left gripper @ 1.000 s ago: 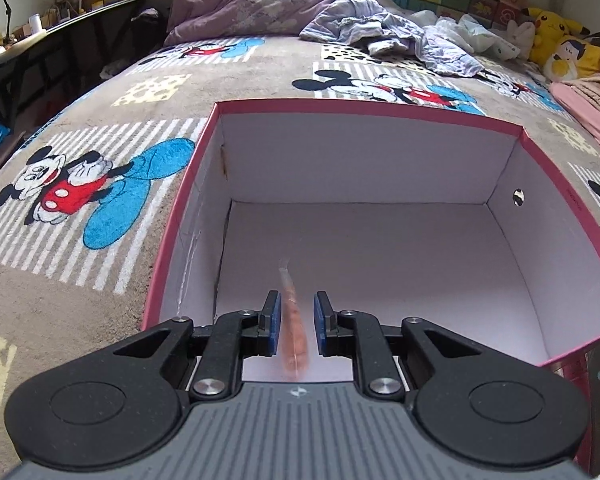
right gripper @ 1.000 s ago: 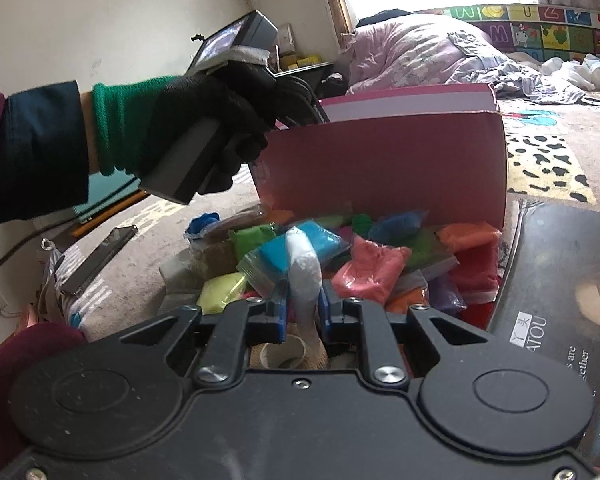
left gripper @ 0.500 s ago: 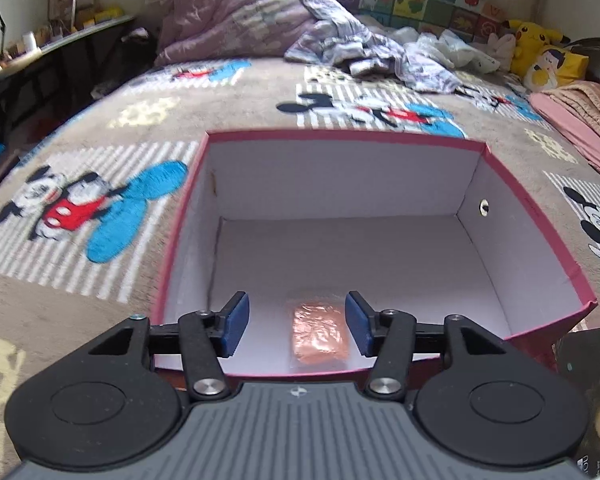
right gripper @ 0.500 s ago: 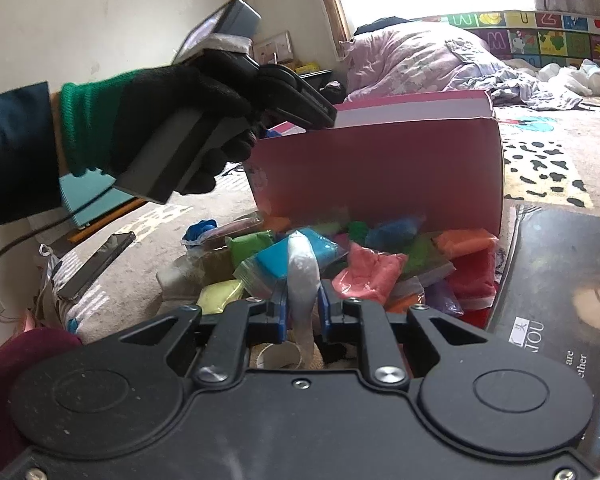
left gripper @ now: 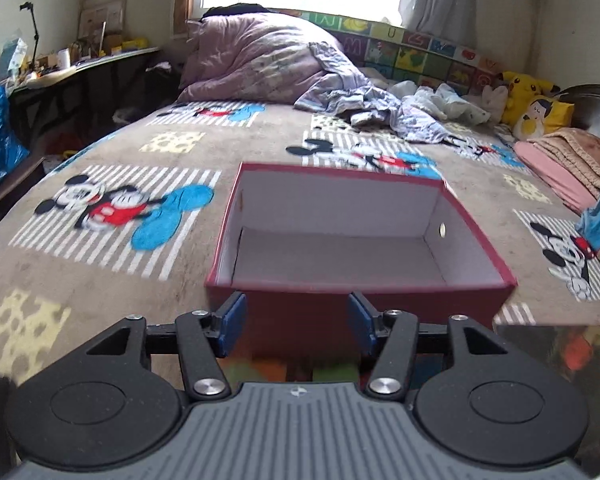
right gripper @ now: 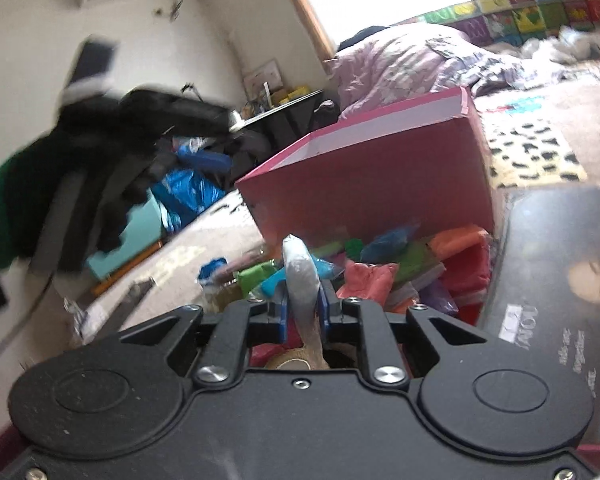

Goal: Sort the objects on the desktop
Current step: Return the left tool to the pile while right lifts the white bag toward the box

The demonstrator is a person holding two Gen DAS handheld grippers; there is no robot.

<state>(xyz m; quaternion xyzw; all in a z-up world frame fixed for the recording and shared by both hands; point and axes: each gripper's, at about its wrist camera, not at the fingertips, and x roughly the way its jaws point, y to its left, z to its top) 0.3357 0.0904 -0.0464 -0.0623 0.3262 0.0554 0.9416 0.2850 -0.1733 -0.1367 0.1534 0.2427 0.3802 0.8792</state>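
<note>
Risk of the white clay packet in clear plastic (right gripper: 300,280), pinched by the right gripper (right gripper: 302,309) over the coloured packet pile (right gripper: 380,272), slipping short of the red cardboard box (left gripper: 356,236); left gripper (left gripper: 297,322) wide apart, empty.

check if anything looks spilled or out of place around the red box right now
Yes. A heap of colored packets lies jumbled on the bed against the outside of the red box rather than in it. The right gripper is shut on a white packet; the left gripper is open and holds nothing.
</note>
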